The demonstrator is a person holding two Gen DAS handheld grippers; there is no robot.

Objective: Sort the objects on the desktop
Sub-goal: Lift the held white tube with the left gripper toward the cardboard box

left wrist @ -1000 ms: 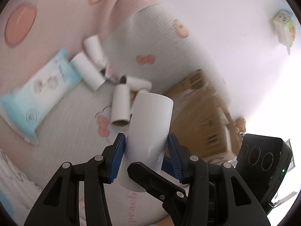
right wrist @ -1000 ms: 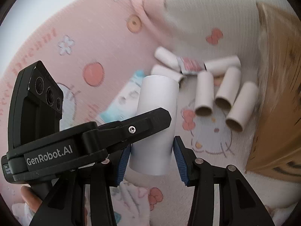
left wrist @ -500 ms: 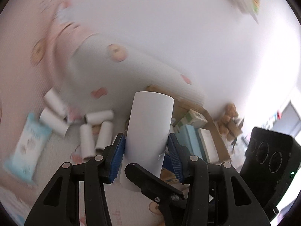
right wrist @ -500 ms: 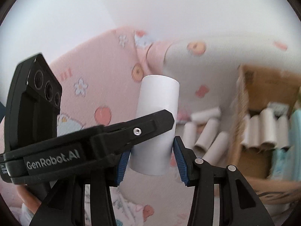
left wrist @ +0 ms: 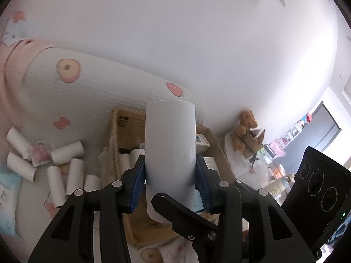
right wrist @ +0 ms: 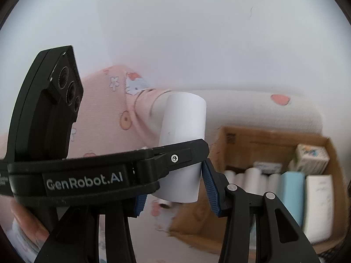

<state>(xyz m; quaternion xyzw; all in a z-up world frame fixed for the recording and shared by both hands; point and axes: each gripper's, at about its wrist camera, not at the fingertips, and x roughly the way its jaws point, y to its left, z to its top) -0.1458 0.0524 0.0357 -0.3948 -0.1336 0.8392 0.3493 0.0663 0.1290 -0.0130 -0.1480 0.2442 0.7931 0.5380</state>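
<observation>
Left tool (left wrist: 170, 180) clamped smooth white cardboard tube (left wrist: 170, 153), jaws just narrowed. Right tool (right wrist: 175, 189) flanked same tube (right wrist: 182, 146); contact unclear. Brown corrugated box (right wrist: 263, 138) beyond, holding tubes.

Cardboard box (left wrist: 122, 122) sits mid-frame on the bed (left wrist: 26, 199), with rolls (left wrist: 126, 164) and small cartons (right wrist: 311, 159) packed inside. Loose tubes (left wrist: 75, 176) lie scattered left of it, a packet (left wrist: 7, 199) at far left, pillow (left wrist: 87, 92) behind, teddy bear (left wrist: 244, 129) at right.
</observation>
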